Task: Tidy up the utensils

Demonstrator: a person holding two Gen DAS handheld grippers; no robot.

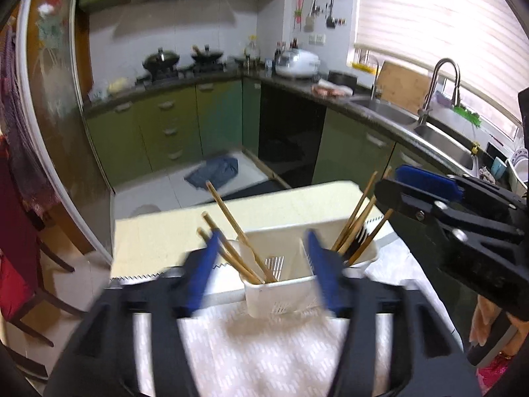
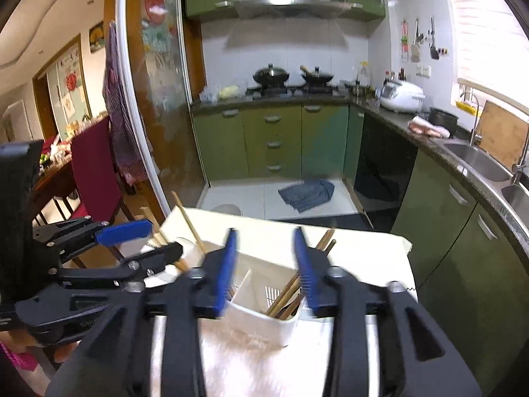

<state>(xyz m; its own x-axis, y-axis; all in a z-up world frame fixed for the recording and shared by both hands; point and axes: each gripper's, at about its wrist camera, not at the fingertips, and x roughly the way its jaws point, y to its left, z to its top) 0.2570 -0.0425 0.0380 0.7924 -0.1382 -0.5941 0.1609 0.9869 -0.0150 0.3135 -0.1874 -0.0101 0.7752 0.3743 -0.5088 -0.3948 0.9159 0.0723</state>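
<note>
A white slotted utensil caddy (image 1: 281, 289) with two compartments stands on a white patterned cloth (image 1: 264, 357) on a small table. Wooden chopsticks (image 1: 238, 231) lean in its left compartment; more chopsticks (image 1: 358, 223) and a dark fork (image 1: 355, 243) stand in the right one. My left gripper (image 1: 264, 258) is open and empty, just in front of and above the caddy. My right gripper (image 2: 266, 259) is open and empty above the caddy (image 2: 264, 311); it also shows at the right of the left wrist view (image 1: 426, 188). The left gripper shows at the left of the right wrist view (image 2: 139, 241).
A cream table top (image 1: 185, 231) lies beyond the caddy. Green kitchen cabinets (image 1: 172, 122), a stove with pans (image 1: 185, 59), a sink (image 1: 390, 109) and a blue cloth on the floor (image 1: 215, 172) lie beyond. A red chair (image 2: 96, 172) stands to the left.
</note>
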